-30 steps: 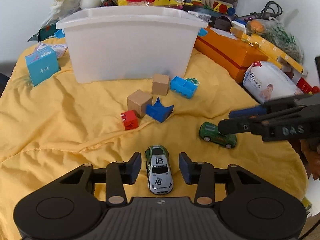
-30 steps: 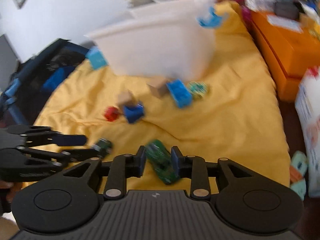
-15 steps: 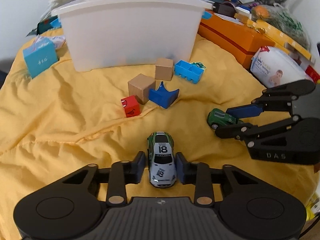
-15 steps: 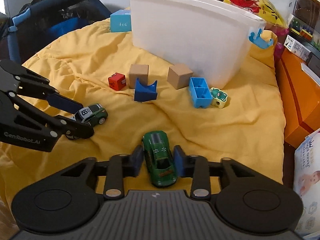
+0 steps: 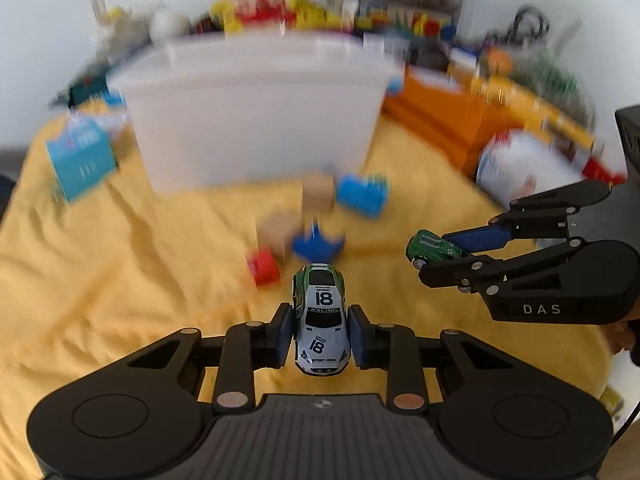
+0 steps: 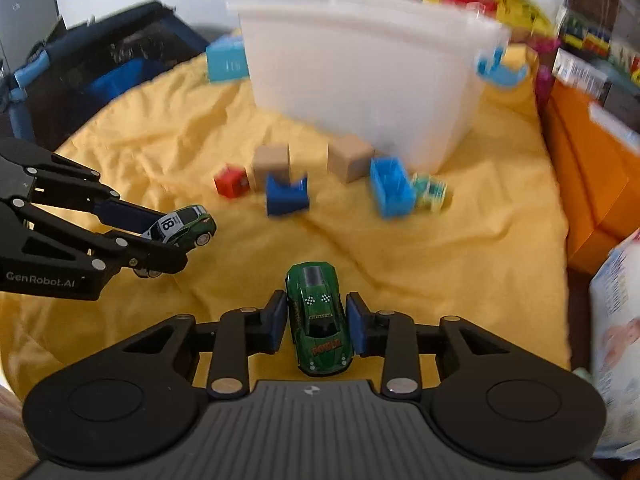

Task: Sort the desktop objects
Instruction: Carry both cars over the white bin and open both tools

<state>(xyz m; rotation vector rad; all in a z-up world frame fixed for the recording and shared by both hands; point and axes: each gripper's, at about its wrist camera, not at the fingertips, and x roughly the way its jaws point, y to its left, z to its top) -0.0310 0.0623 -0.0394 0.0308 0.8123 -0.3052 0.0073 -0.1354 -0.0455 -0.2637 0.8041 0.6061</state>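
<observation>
Surface: we are working over a wrinkled yellow cloth (image 5: pixel 120 280) that is covering the bench; both pairs of tongs are hanging above its near part.
Room: a pale wall is rising behind everything; to the right of the right tongs (image 6: pixel 317 322) an orange box (image 6: pixel 588 184) is sitting at the cloth's edge, and to their far left a dark blue bag (image 6: pixel 116 60) is lying off the cloth.
Bin: a white plastic bin (image 5: pixel 256 116) is standing straight ahead of both tongs, well beyond them; we cannot tell what is lying inside, since only its outer wall is showing.
Loose toys: between the tongs and the bin we are seeing a red cube (image 6: pixel 231 181), two wooden cubes (image 6: pixel 272 164), a blue arch block (image 6: pixel 287 196) and an open blue brick tray (image 6: pixel 390 188), all blurred.
Left tongs (image 5: pixel 320 334): we are pinching the white race car (image 5: pixel 321 322) marked 18 by its flanks, nose pointing ahead toward the bin, lifted clear of the cloth as the right view shows.
Right tongs: we are pinching the green car (image 6: pixel 319 318) the same way, nose forward.
Pairing: the two tongs are sitting side by side, apart, each car showing between the other's fingers in the opposite view.
</observation>
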